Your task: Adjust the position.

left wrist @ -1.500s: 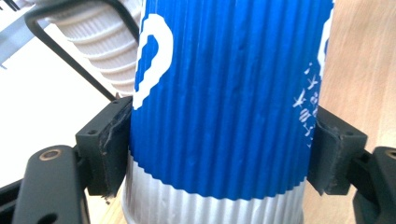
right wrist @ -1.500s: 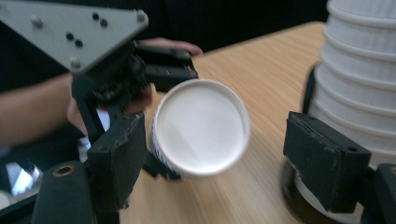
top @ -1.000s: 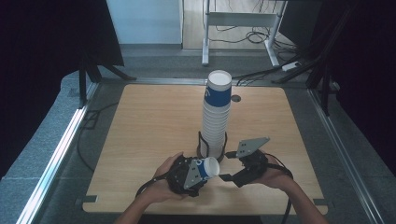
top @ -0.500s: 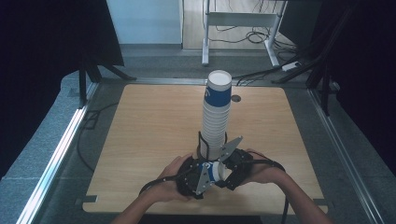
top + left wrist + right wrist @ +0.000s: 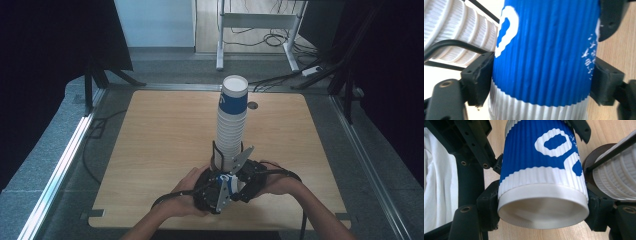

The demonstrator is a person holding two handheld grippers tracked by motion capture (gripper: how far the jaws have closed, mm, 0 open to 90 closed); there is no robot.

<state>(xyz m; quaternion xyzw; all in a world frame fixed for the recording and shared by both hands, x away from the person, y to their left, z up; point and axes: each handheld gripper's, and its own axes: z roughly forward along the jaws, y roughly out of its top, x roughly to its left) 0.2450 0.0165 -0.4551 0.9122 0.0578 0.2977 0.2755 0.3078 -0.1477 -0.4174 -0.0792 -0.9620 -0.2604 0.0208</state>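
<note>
Wooden bench [image 5: 165,150] sits on a grey floor, dark curtains on both sides, and a metal frame [image 5: 255,20] with loose cables stands far behind. A tall stack of ribbed paper cups [image 5: 231,127] rises at the near middle of the bench, its top cup blue-banded with the mouth up. The stack's base stands in a black wire holder [image 5: 216,152] just beyond my hands, so it crowds the work from the far side; in the left gripper view the white ribbed stack [image 5: 456,32] and a black wire lie right against the cup I handle.

Both my hands meet at the near edge, just in front of the stack. Between them is one single blue-and-white cup [image 5: 228,182], lying on its side above the bench.

Left gripper [image 5: 212,192]: fingers [image 5: 477,77] have just been opening, now part open. The cup's blue wall [image 5: 544,55] is between them; the left pad sits at the wall, and the right pad [image 5: 605,83] looks just beside it. I cannot tell whether they still press.

Right gripper [image 5: 245,175]: fingers [image 5: 487,205] sit on either side of the cup [image 5: 541,170] near its rim, both pads against the white band, holding it. The cup's open mouth faces that camera. A white sleeve [image 5: 436,182] shows at the left of that view.
</note>
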